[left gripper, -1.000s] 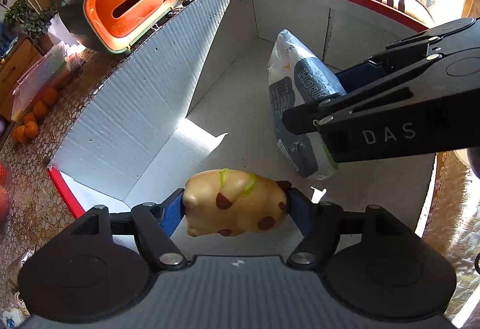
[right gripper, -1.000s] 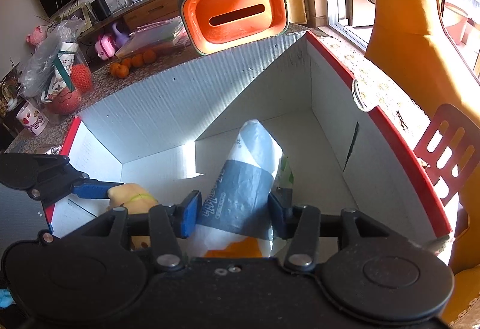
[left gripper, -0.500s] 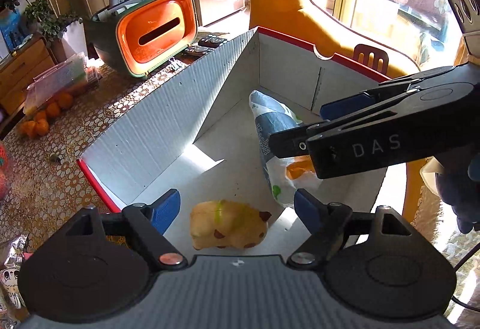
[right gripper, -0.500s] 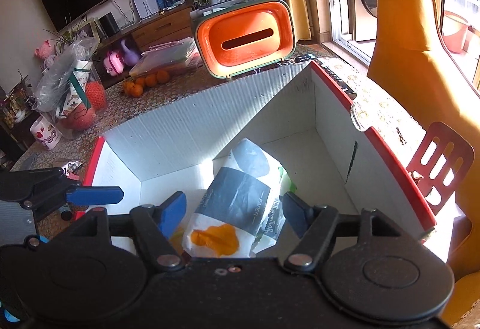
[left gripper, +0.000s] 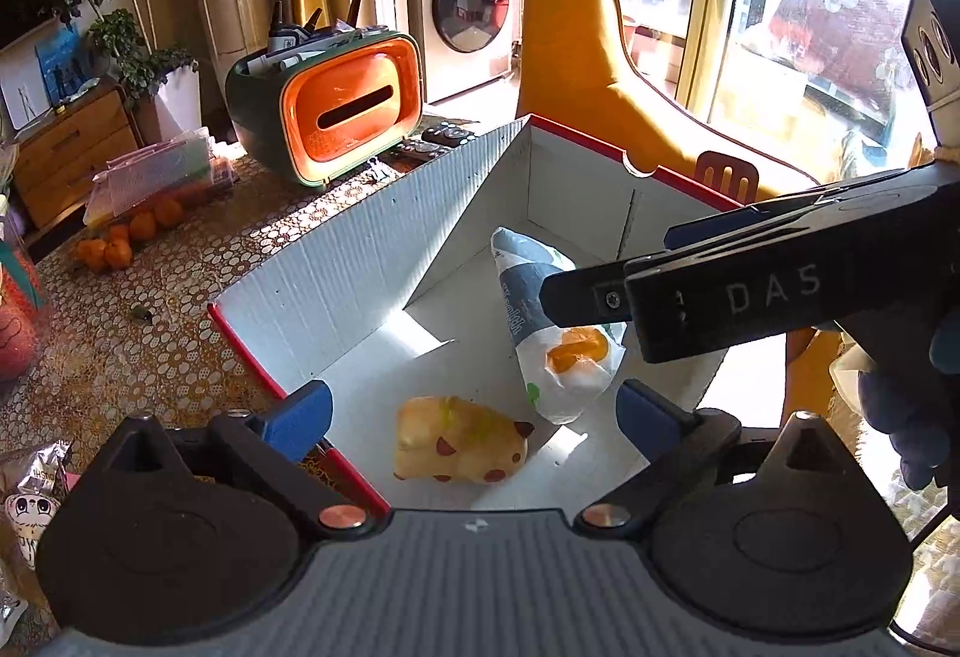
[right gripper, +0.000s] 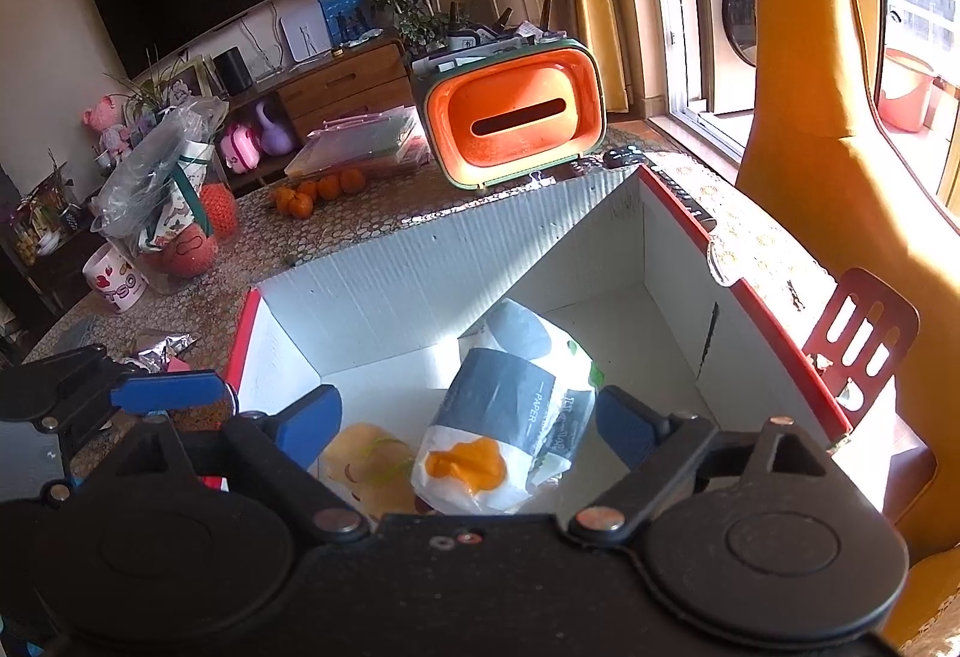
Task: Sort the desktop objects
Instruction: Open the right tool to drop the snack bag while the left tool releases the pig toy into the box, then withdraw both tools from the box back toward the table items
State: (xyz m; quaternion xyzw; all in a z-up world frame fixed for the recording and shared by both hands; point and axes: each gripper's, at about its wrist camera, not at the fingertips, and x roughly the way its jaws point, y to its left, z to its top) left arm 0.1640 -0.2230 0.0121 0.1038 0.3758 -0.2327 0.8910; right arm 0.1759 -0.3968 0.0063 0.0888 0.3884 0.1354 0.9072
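Released toy (tissue pack beside) in box

A white corrugated cardboard box with a red rim holds a tan plush toy with brown spots and a green stripe and a white paper packet with a grey band and an orange blotch. An orange-faced, green-cased tissue holder stands on the brown, white-dotted table.
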